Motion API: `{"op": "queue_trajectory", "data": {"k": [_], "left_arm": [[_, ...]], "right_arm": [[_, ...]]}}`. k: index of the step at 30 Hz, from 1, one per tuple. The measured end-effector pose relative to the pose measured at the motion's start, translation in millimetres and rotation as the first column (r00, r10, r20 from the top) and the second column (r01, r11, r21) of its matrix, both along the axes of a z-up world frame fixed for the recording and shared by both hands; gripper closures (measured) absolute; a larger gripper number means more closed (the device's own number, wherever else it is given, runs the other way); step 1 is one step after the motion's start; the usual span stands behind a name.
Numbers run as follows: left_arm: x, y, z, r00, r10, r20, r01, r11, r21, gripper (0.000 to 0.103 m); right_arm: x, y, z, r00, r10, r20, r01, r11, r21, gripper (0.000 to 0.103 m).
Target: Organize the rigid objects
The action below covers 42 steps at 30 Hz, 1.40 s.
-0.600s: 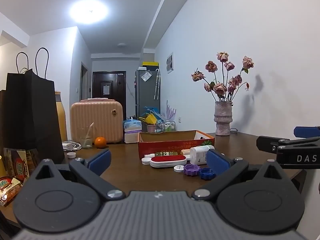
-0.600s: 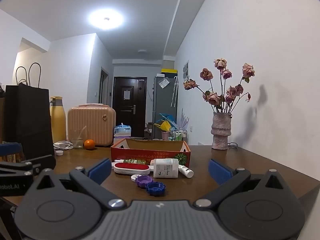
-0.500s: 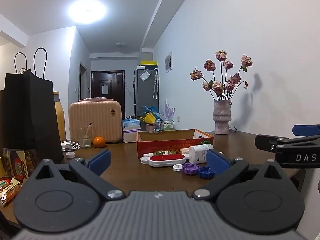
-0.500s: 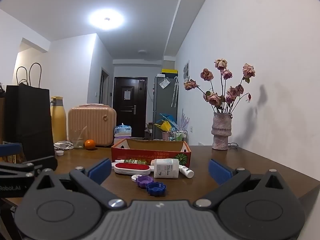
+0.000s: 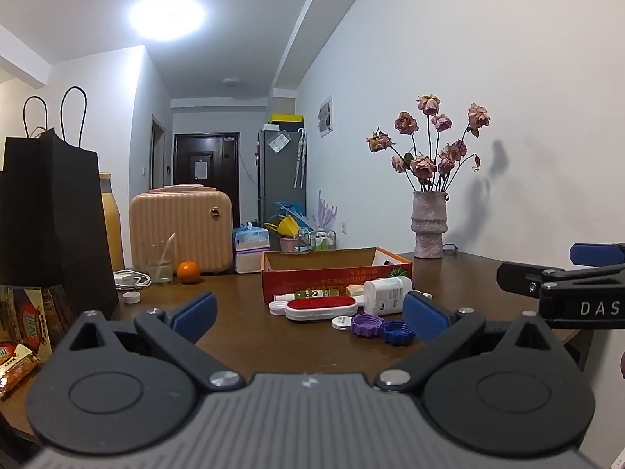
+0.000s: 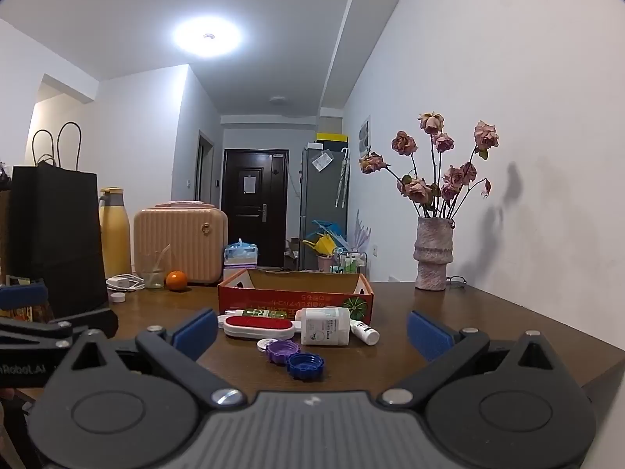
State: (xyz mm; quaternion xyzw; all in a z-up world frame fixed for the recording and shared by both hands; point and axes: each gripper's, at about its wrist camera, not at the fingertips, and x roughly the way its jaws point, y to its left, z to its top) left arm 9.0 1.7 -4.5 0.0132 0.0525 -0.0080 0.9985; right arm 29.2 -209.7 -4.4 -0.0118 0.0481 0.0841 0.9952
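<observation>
White bottle (image 6: pixel 326 326) on side, long axis left-right.

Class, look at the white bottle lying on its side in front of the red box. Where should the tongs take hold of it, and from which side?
Grip the white bottle across the middle of its round body, coming from above. It lies flat on the table, with the red box close behind, so the top is the freest side.

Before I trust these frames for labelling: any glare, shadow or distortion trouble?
Left wrist view: ceiling lamp blown out, walls bowed by fisheye, corners vignetted. Right wrist view: same lamp glare, flowers cast soft shadows on the wall, purple cap and blue cap stay sharp.
</observation>
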Motion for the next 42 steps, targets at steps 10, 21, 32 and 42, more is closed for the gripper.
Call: {"op": "queue_trajectory", "data": {"k": [10, 21, 32, 42], "left_arm": [[0.2, -4.0, -0.7, 1.000, -0.008, -0.010, 0.008, 1.000, 0.007, 0.000], [1.3, -2.9, -0.7, 1.000, -0.003, -0.017, 0.003, 1.000, 0.001, 0.000], [1.2, -3.5, -0.5, 1.000, -0.001, -0.014, 0.001, 1.000, 0.005, 0.000], [-0.1, -6.0, -1.3, 1.000, 0.001, -0.008, -0.001, 1.000, 0.011, 0.000]], "right_arm": [[-0.1, 2.3, -3.7, 1.000, 0.007, -0.004, -0.007, 1.000, 0.002, 0.000], [-0.2, 1.9, -4.8, 1.000, 0.004, -0.005, -0.004, 1.000, 0.000, 0.000], [2.4, 2.7, -3.7, 1.000, -0.006, -0.011, 0.006, 1.000, 0.000, 0.000], [1.7, 1.2, -6.1, 1.000, -0.014, -0.013, 0.014, 1.000, 0.004, 0.000]]}}
